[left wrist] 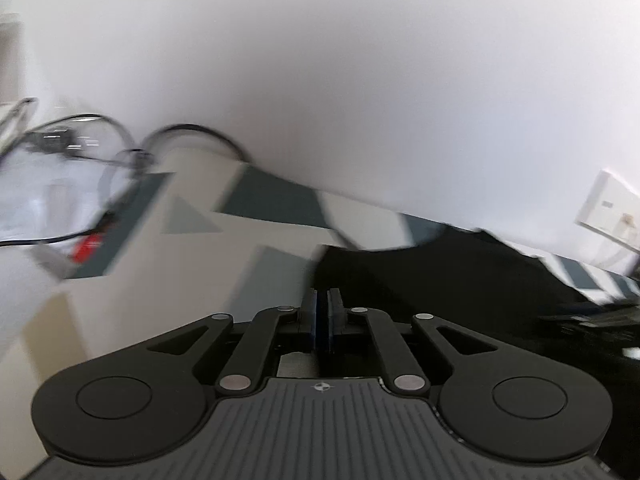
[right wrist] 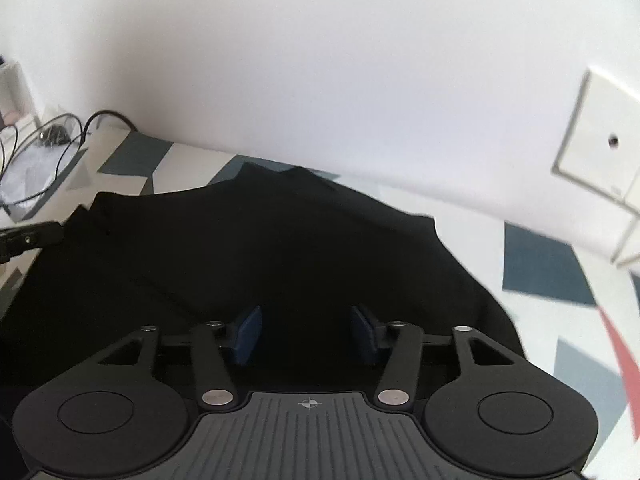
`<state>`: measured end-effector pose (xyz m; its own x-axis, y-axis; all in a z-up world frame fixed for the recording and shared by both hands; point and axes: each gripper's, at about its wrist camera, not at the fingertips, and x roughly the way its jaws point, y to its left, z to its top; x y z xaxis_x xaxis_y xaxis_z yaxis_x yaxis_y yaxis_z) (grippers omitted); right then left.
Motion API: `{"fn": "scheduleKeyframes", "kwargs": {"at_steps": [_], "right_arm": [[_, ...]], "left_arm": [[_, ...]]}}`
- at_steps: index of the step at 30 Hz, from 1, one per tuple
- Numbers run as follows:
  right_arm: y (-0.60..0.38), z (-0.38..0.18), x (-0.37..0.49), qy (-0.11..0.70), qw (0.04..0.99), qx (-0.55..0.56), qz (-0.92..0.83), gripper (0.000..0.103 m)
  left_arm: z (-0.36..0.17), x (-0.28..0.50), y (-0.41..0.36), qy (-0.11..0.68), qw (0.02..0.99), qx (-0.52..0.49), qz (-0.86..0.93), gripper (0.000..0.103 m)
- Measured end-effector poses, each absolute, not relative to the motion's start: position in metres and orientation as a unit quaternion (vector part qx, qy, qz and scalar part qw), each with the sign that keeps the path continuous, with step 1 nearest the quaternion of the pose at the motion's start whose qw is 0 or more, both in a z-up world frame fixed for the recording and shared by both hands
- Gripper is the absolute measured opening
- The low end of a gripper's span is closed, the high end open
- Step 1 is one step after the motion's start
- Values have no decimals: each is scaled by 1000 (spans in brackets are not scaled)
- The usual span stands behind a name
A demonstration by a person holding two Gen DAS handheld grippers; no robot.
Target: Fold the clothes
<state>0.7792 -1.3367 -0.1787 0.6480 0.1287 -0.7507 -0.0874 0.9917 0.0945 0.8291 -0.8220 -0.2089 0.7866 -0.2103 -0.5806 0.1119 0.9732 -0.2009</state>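
A black garment [right wrist: 260,248] lies spread on a table with a white, grey and blue patterned cover [right wrist: 540,264]. My right gripper [right wrist: 306,330] is open just above the garment's near part, blue pads [right wrist: 248,332] apart, nothing between them. My left gripper [left wrist: 322,314] is shut, pads pressed together, at the garment's left edge [left wrist: 440,280]; whether cloth is pinched I cannot tell. The left gripper's tip shows at the garment's left edge in the right wrist view [right wrist: 32,238].
A white wall [right wrist: 320,60] runs behind the table. Black cables [left wrist: 120,148] and a red item [left wrist: 90,246] lie at the table's far left. A white wall socket plate [right wrist: 596,140] is at the right.
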Motion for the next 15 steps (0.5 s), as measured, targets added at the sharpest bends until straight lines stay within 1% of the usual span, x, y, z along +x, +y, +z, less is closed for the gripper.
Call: {"fn": "scheduleKeyframes", "kwargs": {"at_steps": [5, 6, 7, 9, 10, 14, 15], "right_arm": [[-1359, -170, 744, 371, 919, 118, 56, 51], [-1362, -166, 736, 360, 922, 133, 56, 51], [-1364, -164, 730, 351, 924, 142, 55, 53], [-1367, -160, 722, 345, 925, 154, 50, 54], [-1368, -160, 720, 348, 923, 160, 48, 55], [-1368, -165, 715, 361, 915, 174, 39, 55], [-1367, -167, 714, 364, 914, 177, 37, 55]], "left_arm": [[-212, 831, -798, 327, 937, -102, -69, 5], [-210, 831, -797, 331, 934, -106, -82, 6], [-208, 832, -801, 334, 932, -102, -94, 9], [-204, 832, -809, 339, 929, -93, -117, 23], [-204, 832, -815, 337, 929, -88, -127, 24], [-211, 840, -830, 358, 916, -101, -149, 23], [-214, 843, -832, 365, 912, -108, -151, 7]]}}
